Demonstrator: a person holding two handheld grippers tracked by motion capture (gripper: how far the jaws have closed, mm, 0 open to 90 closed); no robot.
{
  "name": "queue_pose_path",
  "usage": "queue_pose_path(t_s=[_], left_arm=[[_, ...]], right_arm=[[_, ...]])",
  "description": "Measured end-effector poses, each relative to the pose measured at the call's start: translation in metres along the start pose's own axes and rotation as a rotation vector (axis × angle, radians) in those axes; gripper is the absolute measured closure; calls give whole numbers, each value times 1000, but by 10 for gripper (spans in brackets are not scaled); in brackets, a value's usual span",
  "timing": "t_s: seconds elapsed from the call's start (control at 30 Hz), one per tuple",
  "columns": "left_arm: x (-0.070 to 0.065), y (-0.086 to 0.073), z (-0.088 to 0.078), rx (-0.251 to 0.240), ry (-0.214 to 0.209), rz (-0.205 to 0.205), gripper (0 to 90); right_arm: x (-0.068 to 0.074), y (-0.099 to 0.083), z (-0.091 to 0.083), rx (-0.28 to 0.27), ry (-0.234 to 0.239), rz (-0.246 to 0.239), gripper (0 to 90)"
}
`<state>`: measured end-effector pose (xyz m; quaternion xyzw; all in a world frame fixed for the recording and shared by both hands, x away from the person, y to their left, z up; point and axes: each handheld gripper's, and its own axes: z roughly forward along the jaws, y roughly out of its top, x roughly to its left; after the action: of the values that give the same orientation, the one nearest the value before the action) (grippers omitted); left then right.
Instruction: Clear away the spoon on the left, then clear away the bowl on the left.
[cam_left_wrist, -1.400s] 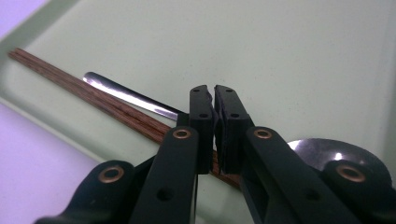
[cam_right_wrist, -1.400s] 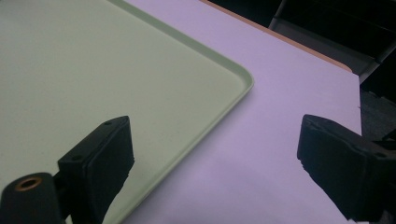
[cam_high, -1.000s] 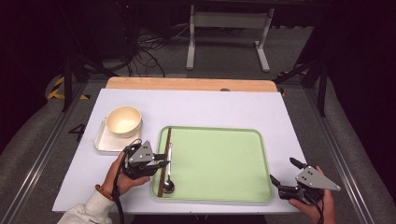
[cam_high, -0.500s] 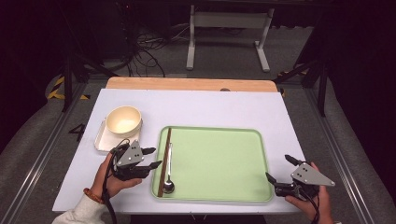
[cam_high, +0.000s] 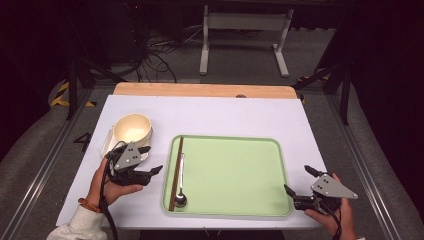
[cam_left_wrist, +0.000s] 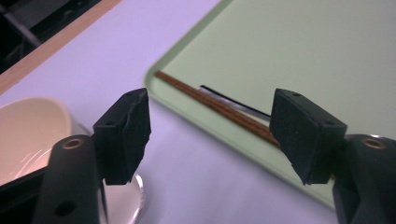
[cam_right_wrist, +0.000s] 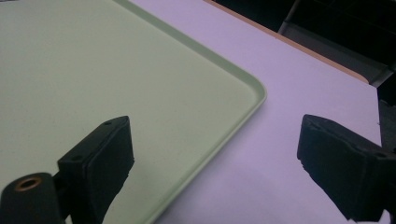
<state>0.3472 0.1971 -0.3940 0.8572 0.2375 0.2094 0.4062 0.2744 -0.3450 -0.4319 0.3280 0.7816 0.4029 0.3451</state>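
Seen from above: a white desk (cam_high: 220, 112) with a pale green tray (cam_high: 235, 172) lying near its middle, slightly toward the near edge. Along the tray's left rim, a pair of brown chopsticks (cam_high: 175, 172) laid straight from far to near, and just right of them a metal spoon (cam_high: 180, 192) with its bowl at the near end. Left of the tray, at the desk's left side, a cream bowl (cam_high: 132, 129) standing on a white plate (cam_high: 107, 145). Held in the left hand (cam_high: 111, 187), the left gripper (cam_high: 147, 160), between bowl and tray over bare desk, jaws released and spread wide, grasping nothing, touching neither tray nor bowl. From the left gripper view: the two black jaws apart, the chopsticks (cam_left_wrist: 219, 107) and the dark spoon handle (cam_left_wrist: 233, 102) visible between them on the tray (cam_left_wrist: 303, 56), the bowl (cam_left_wrist: 28, 135) at the near left. Held in the right hand (cam_high: 332, 215), the right gripper (cam_high: 299, 181), at the near right corner of the desk, just beside the tray's right rim, jaws likewise released and empty. From the right gripper view: jaws wide apart, one over the tray (cam_right_wrist: 93, 74), the other over bare desk (cam_right_wrist: 289, 102), with the tray's rounded corner between them. Beyond the far edge of the desk, a strip of wood (cam_high: 205, 90), then dark floor with cables (cam_high: 155, 60) and a grey metal stand (cam_high: 245, 30).
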Motion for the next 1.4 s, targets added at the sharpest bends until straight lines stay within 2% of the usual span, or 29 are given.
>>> queue_pose_path(t_s=[0.1, 0.3, 0.37, 0.4, 0.43, 0.47, 0.57, 0.7, 0.9, 0.97, 1.03, 1.07, 1.13, 1.23, 1.27, 1.33, 1.4], left_arm=[[5, -3, -1, 9, 30, -18, 227], [15, -10, -2, 33, 67, -37, 192], [18, -14, -1, 56, 109, -20, 188], [21, -15, 0, 64, 114, -24, 186], [21, -15, 0, 64, 114, -24, 180], [26, -19, 1, 64, 98, -41, 180], [33, -21, 1, 69, 107, -53, 180], [39, -23, -2, 58, 111, -75, 182], [50, -24, -4, 70, 119, -77, 190], [54, -24, -4, 78, 137, -77, 204], [59, -24, -3, 79, 126, -76, 209], [62, -24, -2, 82, 132, -85, 213], [67, -25, 2, 88, 107, -95, 220], [73, -25, 7, 109, 117, -102, 228], [75, -25, 9, 108, 101, -113, 229], [80, -25, 14, 116, 106, -125, 236], [84, -23, 19, 130, 93, -132, 248]], right_arm=[[0, 0, -1, -6, -3, 3, 109], [1, 0, -1, -3, -1, -2, 109], [1, 1, -2, -15, -5, -1, 109], [2, 2, -2, -19, -6, 0, 109], [2, 2, -3, -22, -6, 0, 109], [2, 2, -3, -22, -6, 0, 109], [1, 0, -3, -12, -4, 1, 109], [1, 0, -5, -28, -9, 6, 110], [3, -2, -6, -17, -9, 6, 111], [3, -3, -8, -15, -9, 5, 111], [2, -3, -10, -19, -17, 12, 111], [2, -3, -11, -19, -17, 15, 111], [3, -3, -10, -15, -20, 13, 111], [3, -3, -9, -13, -16, 10, 111], [4, -3, -8, -8, -13, 7, 111], [5, -4, -7, -1, -8, 4, 111], [4, -4, -7, 0, -9, 6, 111]])
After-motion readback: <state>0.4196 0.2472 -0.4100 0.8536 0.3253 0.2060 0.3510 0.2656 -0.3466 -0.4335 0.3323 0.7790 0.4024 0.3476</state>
